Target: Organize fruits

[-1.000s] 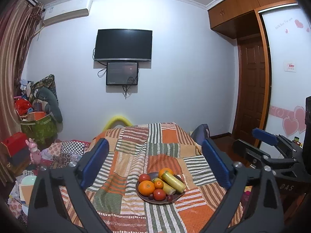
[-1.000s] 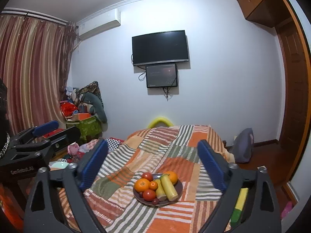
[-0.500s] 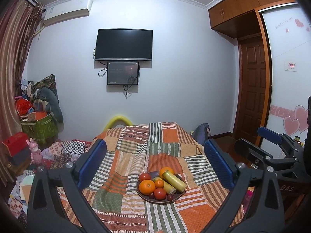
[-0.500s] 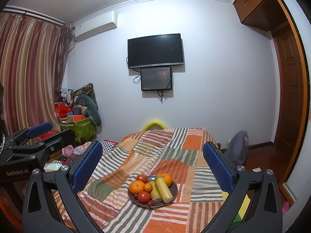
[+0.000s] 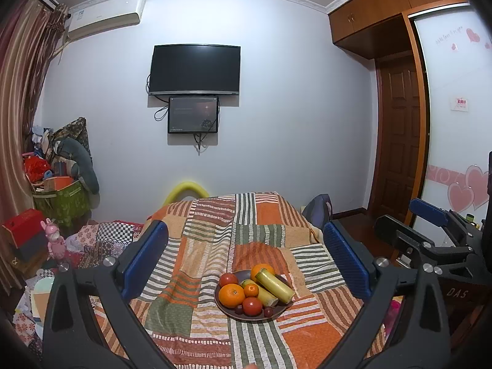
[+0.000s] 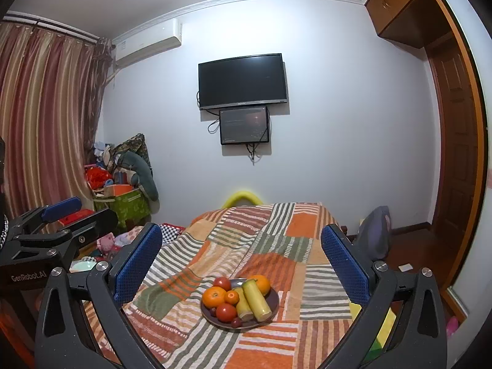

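Left gripper [image 5: 246, 261]: hovering above the bed, jaws standing wide apart, gripping nothing; its blue pads [image 5: 144, 258] are framing the plate from afar.
Right gripper [image 6: 241, 261]: hovering beside the left one, jaws likewise spread wide, carrying nothing; it is also showing at the right edge of the left wrist view.
Plate [image 5: 227, 309]: dark and round, resting on the striped patchwork blanket [image 5: 196, 246], well apart from both grippers.
Fruits: all sitting on the plate. A large orange [image 5: 232, 295] is lying at front left, a small orange [image 5: 251, 290] just behind it, a second large orange [image 5: 261, 269] at the back.
Tomatoes: one [image 5: 228, 279] is sitting at back left, one [image 5: 252, 305] at front.
Yellow-green cylindrical pieces [image 5: 275, 286]: two are lying side by side across the plate's right half.
Small dark fruits [image 5: 268, 311]: resting at the front rim.
Background: a television [image 5: 194, 69] is hanging on the far wall.
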